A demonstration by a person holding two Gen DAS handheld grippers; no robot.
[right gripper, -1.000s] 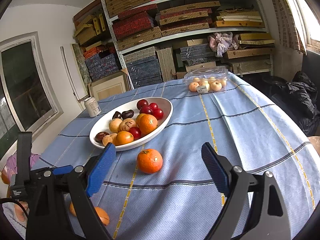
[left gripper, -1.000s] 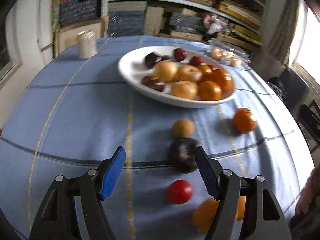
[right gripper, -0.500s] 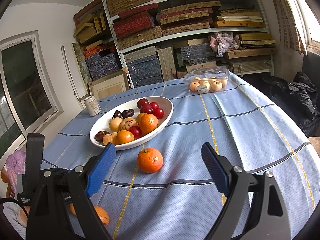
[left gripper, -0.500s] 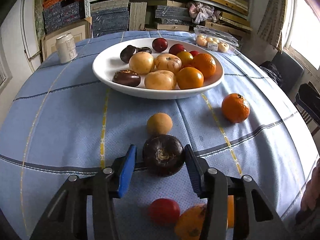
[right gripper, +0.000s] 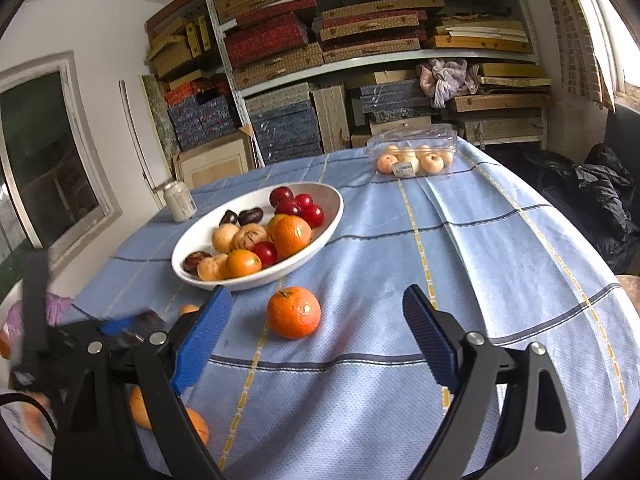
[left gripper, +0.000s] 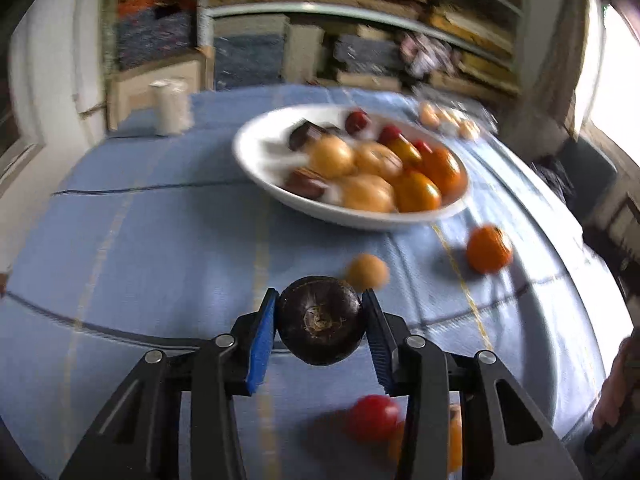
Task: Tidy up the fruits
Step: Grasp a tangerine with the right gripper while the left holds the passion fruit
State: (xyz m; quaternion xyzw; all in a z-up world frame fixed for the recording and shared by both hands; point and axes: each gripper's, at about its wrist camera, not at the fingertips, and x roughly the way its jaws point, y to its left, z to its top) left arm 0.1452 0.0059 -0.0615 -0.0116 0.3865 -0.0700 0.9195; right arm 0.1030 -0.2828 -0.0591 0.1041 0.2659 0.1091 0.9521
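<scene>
Left tongs (left gripper: 320, 322): jaws closing on a dark brown round fruit (left gripper: 320, 320), both blue pads against its sides; the fruit shows clear of the blue cloth.
Right tongs (right gripper: 316, 344): jaws spread wide with nothing between them, held over the counter (right gripper: 500, 248).
Bowl (right gripper: 320, 232): white, oval, on the cloth past both tongs, filled with red, orange, tan and dark fruit.
Loose orange (right gripper: 294, 312): on the cloth just in front of the bowl, ahead of the right tongs.
Small tan fruit (left gripper: 367, 272): on the cloth just beyond the gripped fruit (blurred).
Red fruit (left gripper: 372, 416): on the cloth below the left tongs, beside an orange one partly hidden.
Clear box (right gripper: 412, 152): at the far edge, pale fruit inside.
Can (right gripper: 180, 200): left of the bowl.
</scene>
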